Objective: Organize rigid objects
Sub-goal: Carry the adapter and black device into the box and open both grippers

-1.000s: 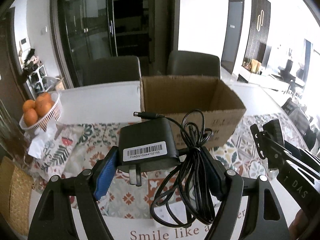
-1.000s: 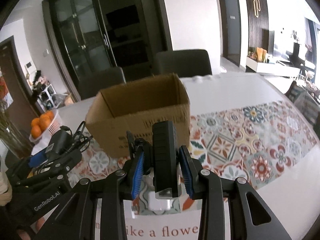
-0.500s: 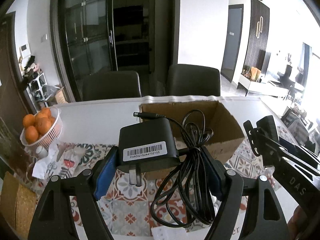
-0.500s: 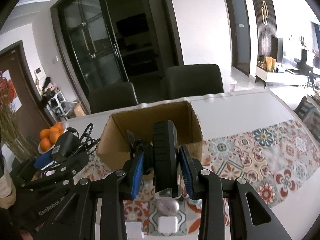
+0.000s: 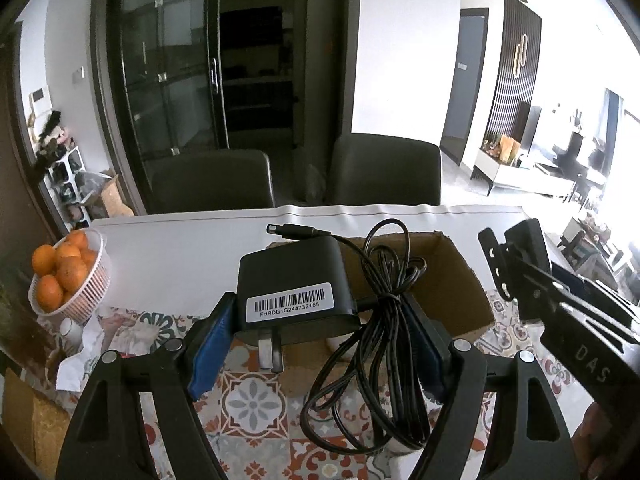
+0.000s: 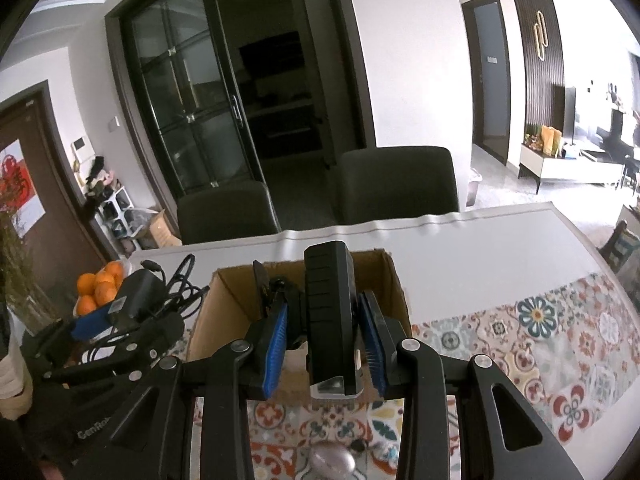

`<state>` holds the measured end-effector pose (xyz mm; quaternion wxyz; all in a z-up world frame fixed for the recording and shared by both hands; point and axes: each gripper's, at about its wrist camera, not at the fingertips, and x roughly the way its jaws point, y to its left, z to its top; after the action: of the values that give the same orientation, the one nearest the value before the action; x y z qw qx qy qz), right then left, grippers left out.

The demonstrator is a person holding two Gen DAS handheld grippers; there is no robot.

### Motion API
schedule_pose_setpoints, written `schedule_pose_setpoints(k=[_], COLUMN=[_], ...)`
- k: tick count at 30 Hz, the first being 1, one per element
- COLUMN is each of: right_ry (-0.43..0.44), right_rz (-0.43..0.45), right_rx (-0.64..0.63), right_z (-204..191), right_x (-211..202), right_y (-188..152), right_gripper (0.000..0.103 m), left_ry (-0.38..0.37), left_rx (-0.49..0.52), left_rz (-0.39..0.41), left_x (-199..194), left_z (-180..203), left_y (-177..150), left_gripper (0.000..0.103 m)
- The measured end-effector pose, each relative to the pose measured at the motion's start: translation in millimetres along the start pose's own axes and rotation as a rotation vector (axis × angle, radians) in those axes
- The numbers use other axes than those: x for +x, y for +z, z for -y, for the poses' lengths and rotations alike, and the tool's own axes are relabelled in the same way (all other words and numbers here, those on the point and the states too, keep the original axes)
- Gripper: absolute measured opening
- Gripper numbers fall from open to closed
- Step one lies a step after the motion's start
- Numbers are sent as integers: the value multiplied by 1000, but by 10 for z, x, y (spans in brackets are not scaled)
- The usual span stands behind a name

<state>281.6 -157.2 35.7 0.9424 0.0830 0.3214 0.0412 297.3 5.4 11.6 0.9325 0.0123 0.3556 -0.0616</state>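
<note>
A long white table [image 6: 460, 240] fills the room's middle, with a patterned floral cloth [image 6: 560, 340] spread over its near part; two dark chairs [image 5: 386, 168] stand at its far edge, side by side. On the cloth sits an open cardboard box [image 6: 224, 304], its mouth upward, and both tools hang in the air on its near side. The left gripper [image 5: 320, 344] is clamped on a black power adapter [image 5: 294, 288], barcode label up and plug prongs pointing down; the adapter's bundled black cable [image 5: 384, 344] hangs in loops between the blue pads and over the cloth, its barrel plug poking out over the box's far rim. The right gripper [image 6: 324, 344] is closed on a slim black ribbed device [image 6: 330, 312], held upright on edge, right at the box's near wall; I cannot tell whether it is over the opening. At the table's left end a white basket of oranges [image 5: 66, 276] rests beside crumpled white paper [image 5: 80, 356]. A small rounded silvery object [image 6: 332, 460] lies on the cloth below the right tool.
</note>
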Motion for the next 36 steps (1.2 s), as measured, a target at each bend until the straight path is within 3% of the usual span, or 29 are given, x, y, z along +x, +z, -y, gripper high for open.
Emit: schedule_pose_setpoints(k=[13,36], right_ry=[-3,39], right_rz=[-89,-372], right_rx=[-42,-20], right_z=[45,194], right_x=[468,1374], right_y=[253,151], right_gripper=[36,36], left_ry=[-12,-37], left_rx=[24,-27], left_rz=[-90,-329], left_x=[426,1237], left_z=[67,29], left_y=[214,161], left_gripper=[78,79])
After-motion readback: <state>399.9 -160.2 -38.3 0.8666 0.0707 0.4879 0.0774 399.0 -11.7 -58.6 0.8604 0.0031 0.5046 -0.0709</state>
